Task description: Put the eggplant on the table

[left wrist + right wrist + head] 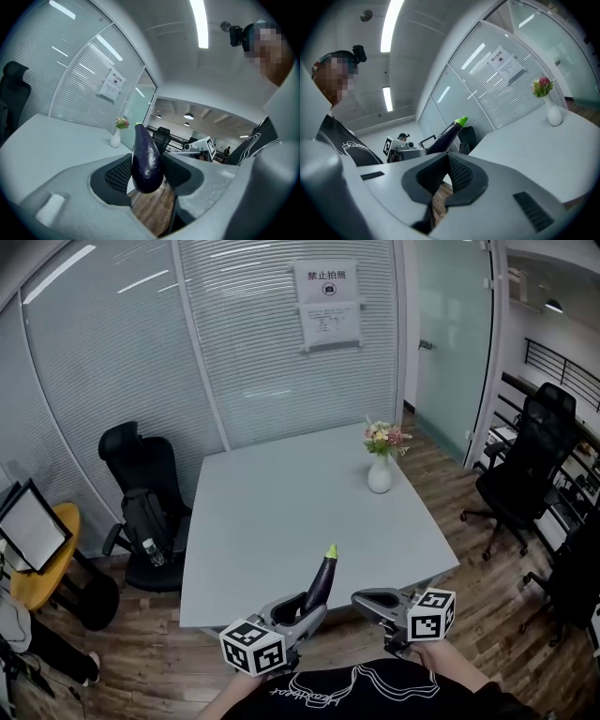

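A dark purple eggplant [319, 582] with a green stem stands nearly upright, stem end up, between the jaws of my left gripper [305, 608], just short of the near edge of the light grey table [281, 512]. In the left gripper view the eggplant [146, 159] fills the gap of the left gripper [147, 172], both black pads pressed on its fat lower end. My right gripper [361, 599] hovers close beside it, jaws together and empty. The right gripper view shows the right gripper [446, 161] closed, with the eggplant [447, 132] to its left and the table [534, 150] ahead.
A white vase of flowers [380, 474] stands at the table's far right corner. A black office chair [141, 474] with a bag sits at the table's left, a yellow seat [47, 559] further left, and black chairs [530, 465] on the right. Glass walls with blinds close off the back.
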